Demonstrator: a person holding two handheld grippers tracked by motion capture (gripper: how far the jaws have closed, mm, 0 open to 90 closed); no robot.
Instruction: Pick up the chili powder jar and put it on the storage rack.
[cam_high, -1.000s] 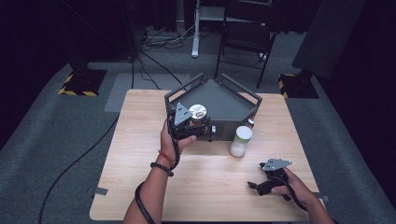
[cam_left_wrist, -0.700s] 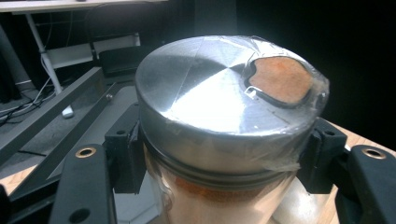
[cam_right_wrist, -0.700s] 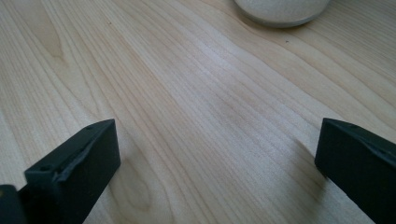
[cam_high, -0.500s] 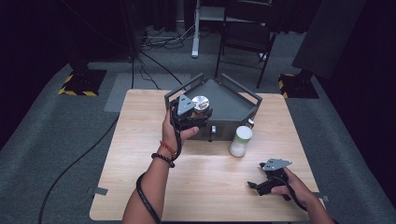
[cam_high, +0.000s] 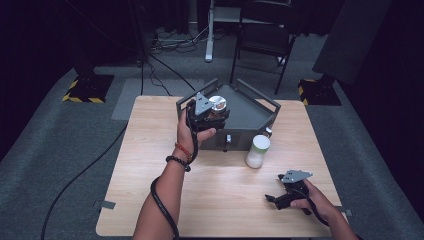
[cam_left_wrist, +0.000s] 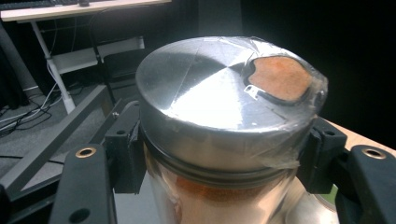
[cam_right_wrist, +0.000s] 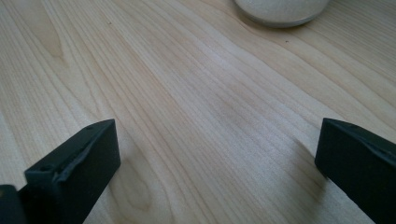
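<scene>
The left tool (cam_high: 209, 111) is raised above the table (cam_high: 150, 190) near the middle of its far edge, its jaws clamped on either side of a clear jar (cam_high: 217, 105) just below the lid. In the left gripper view the jar (cam_left_wrist: 224, 140) sits between the two black jaws, with a shiny metal lid (cam_left_wrist: 219, 98) wrapped in clear film and an orange-brown powder inside; an opening near the lid's edge shows the same orange colour. The jar is held over the near left part of a dark grey, angular metal tray (cam_high: 250, 112) with raised rails, which stands at the middle of the table's far edge. Just beside the tray's front face, toward the right edge of the table, stands a second jar (cam_high: 257, 151) with a pale green lid and a whitish filling; in the right gripper view only its rounded base (cam_right_wrist: 280, 11) appears at the top, on the light wood. The right tool (cam_high: 277, 199) rests low near the right near corner of the table, held in the person's right hand (cam_high: 312, 202), and its jaws stand wide apart with bare table (cam_right_wrist: 196, 116) between them. A black cable trails from the left tool along the forearm.
</scene>
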